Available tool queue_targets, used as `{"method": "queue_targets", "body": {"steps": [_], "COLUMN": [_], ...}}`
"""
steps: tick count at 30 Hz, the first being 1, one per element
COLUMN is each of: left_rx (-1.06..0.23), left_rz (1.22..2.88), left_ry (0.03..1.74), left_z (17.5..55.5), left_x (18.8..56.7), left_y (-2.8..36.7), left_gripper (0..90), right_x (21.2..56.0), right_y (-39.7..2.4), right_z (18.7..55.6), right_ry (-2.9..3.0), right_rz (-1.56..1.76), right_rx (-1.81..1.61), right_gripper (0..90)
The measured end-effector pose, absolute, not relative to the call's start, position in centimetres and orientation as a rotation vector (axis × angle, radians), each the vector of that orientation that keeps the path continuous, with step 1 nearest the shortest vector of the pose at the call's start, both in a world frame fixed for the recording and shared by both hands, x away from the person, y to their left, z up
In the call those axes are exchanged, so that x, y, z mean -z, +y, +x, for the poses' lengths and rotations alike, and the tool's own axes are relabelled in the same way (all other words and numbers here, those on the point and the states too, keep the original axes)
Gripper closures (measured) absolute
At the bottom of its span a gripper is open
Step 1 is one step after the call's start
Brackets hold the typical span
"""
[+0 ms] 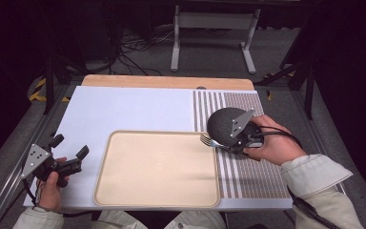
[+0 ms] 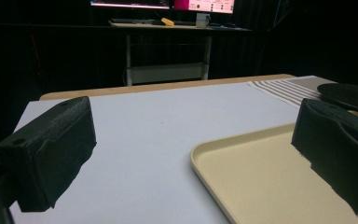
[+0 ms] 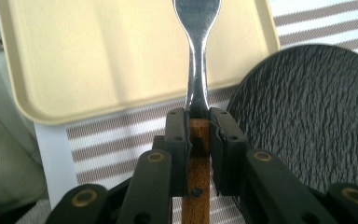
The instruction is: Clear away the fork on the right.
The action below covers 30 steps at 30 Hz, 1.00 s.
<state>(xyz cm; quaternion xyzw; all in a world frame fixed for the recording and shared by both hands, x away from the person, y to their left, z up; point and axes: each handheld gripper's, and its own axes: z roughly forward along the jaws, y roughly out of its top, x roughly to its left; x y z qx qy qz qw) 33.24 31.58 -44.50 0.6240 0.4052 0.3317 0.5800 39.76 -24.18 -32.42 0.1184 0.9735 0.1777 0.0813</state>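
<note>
- The right hand-held gripper (image 3: 198, 116) is clamped on a fork (image 3: 196, 56) with a wooden handle; the jaws pinch the handle where the wood meets the metal neck.
- Landmark: the beige tray (image 1: 157, 169) lying at the near middle of the bench (image 1: 133, 107).
- From above, the fork's (image 1: 208, 140) tines poke out over the tray's far right corner, and the rest of the fork runs back to the right, off the tray, into the right hand-held gripper (image 1: 236, 138).
- A dark, rough-surfaced plate (image 3: 307, 116) is just right of the tray, over the striped mat (image 1: 252, 171) that borders the tray's right edge; how it is supported I cannot tell.
- The left hand-held gripper (image 1: 69, 152) hangs just left of the tray, its jaws spread wide with nothing between them.
- In the left gripper view one jaw sits above the tray's (image 2: 261, 177) near corner, the other over the bare white bench (image 2: 168, 121).
</note>
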Motion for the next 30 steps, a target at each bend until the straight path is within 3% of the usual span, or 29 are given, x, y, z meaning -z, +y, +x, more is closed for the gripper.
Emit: {"method": "queue_targets", "body": {"steps": [30], "left_rx": [-0.775], "left_rz": [1.464], "left_ry": [0.957], "left_z": [33.4], "left_x": [44.6], "left_y": [31.4], "left_gripper": [1.0], "right_x": [32.5], "right_y": [-18.2], "right_z": [39.2], "right_ry": [2.793], "right_rz": [1.038], "right_rx": [-0.675], "right_gripper": [78.2]}}
